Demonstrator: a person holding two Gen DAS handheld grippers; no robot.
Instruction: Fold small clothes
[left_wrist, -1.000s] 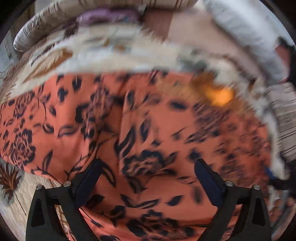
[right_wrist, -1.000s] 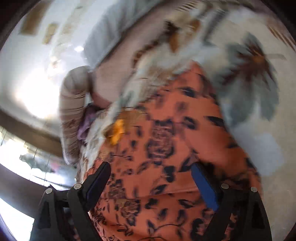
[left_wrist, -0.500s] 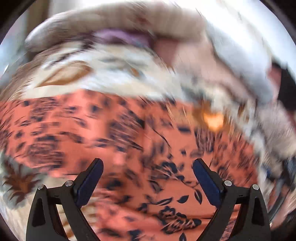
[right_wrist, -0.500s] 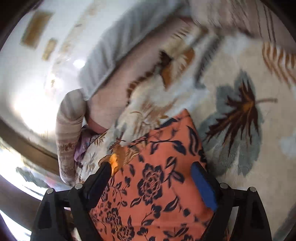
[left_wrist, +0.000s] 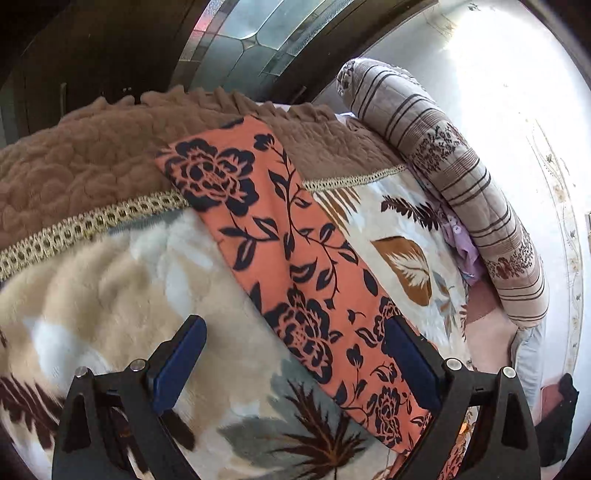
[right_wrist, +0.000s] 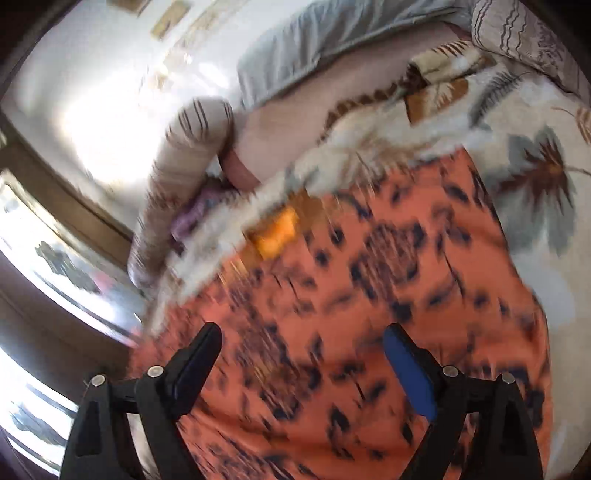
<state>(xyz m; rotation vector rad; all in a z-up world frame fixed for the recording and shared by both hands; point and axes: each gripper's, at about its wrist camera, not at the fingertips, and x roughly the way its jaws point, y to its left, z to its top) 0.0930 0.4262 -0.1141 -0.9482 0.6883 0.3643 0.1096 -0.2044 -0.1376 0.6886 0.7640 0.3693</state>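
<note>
An orange garment with a dark floral print (left_wrist: 291, 251) lies flat as a long strip on a cream leaf-patterned blanket (left_wrist: 110, 288). Its far end rests on a brown quilted cover (left_wrist: 85, 158). My left gripper (left_wrist: 295, 354) is open and empty, above the blanket at the strip's near left edge. In the right wrist view the same garment (right_wrist: 388, 314) fills the lower frame, blurred by motion. My right gripper (right_wrist: 303, 354) is open and empty, just above the cloth.
A striped beige bolster (left_wrist: 469, 192) lies along the bed's right side, with lilac cloth (left_wrist: 461, 243) tucked beside it. A grey pillow (right_wrist: 314, 48) and pink sheet (right_wrist: 295, 122) lie beyond the blanket. A dark window frame (left_wrist: 258, 37) stands behind the bed.
My left gripper has swung left and back off the garment, which now shows as a long strip. My right gripper has moved back low over the cloth. Both stay open.
</note>
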